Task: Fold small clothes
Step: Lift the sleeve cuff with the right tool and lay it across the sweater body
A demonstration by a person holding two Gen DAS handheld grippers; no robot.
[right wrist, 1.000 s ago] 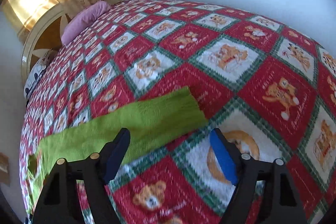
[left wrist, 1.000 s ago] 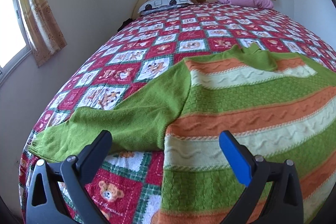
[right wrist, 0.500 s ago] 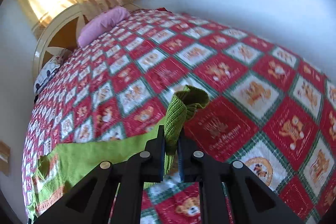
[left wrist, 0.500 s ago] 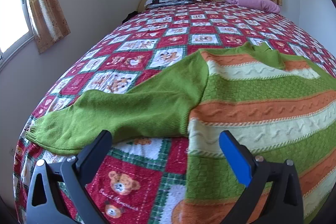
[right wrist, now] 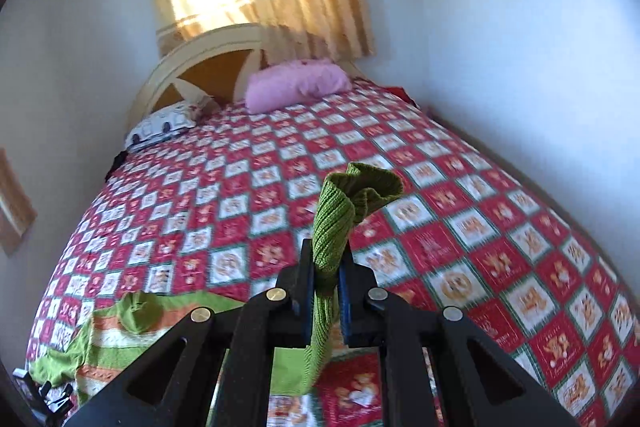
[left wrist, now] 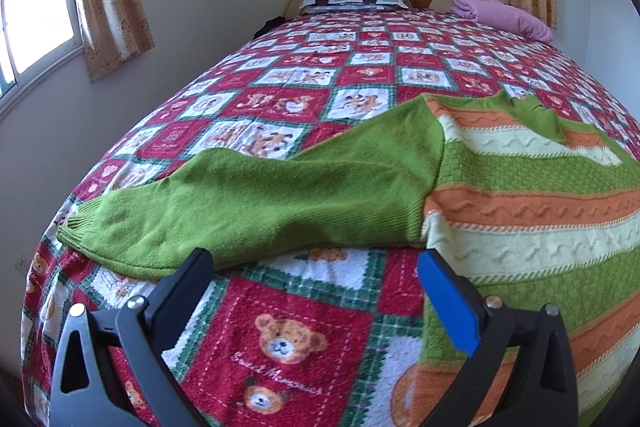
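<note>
Left wrist view: left gripper (left wrist: 316, 263) jaws apart, hovering over bedspread (left wrist: 280, 99) just beside sweater (left wrist: 520, 187); green sleeve (left wrist: 248, 199) lay flat on bed.

Right wrist view: right gripper (right wrist: 325, 273) jaws clamped on other sleeve's cuff (right wrist: 348, 203), lifted. Knit likely soft, floppy; best pinched at cuffs, hem.

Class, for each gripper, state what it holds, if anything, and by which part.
The right gripper pinches the green sweater's sleeve near its ribbed cuff. The left gripper is open, holding nothing.
</note>
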